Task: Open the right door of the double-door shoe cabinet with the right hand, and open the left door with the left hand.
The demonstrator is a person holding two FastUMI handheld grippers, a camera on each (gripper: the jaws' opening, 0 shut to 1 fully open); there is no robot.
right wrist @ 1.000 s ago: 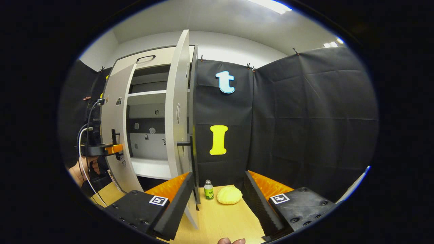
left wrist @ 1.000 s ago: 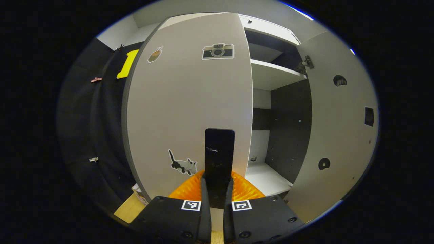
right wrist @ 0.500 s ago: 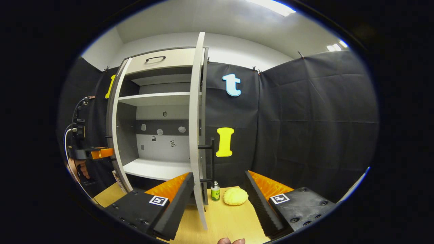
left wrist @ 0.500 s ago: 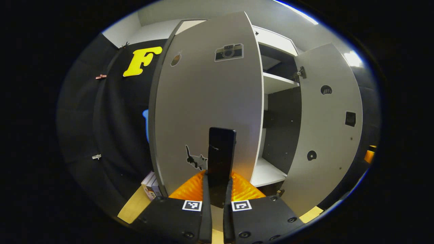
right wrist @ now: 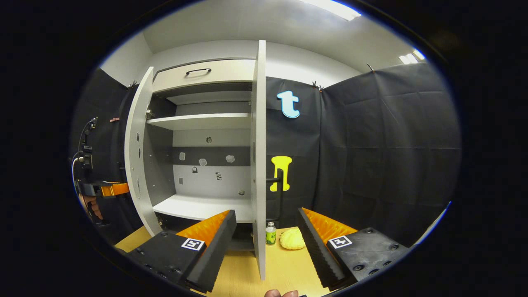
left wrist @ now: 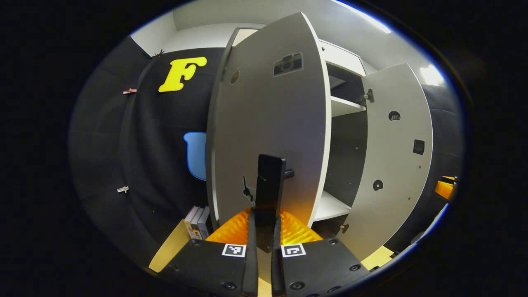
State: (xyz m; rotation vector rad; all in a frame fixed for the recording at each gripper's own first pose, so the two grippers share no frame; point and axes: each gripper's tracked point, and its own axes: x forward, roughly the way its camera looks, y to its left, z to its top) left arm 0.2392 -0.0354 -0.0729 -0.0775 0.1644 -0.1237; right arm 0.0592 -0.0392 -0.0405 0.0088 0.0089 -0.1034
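At the front of the shoe cabinet (right wrist: 202, 136), I am holding the left door's black handle (left wrist: 270, 181) between the fingers of my left gripper (left wrist: 264, 243), which are clamping it from both sides. I am judging the left door (left wrist: 268, 123) to be swung well out, and the right door (right wrist: 259, 156) is standing wide open, edge-on in the right gripper view. My right gripper (right wrist: 264, 243) is hanging free with its fingers spread apart, holding nothing, the right door's edge between them farther off. So both doors are looking open; what is left, I think, is releasing the left handle. Inside, the cabinet's shelves (right wrist: 198, 121) are looking bare apart from small stickers on the back panel. On the wooden surface (right wrist: 284, 264) a small green bottle (right wrist: 270, 233) and a yellow lumpy object (right wrist: 292, 239) are sitting just beside each other.
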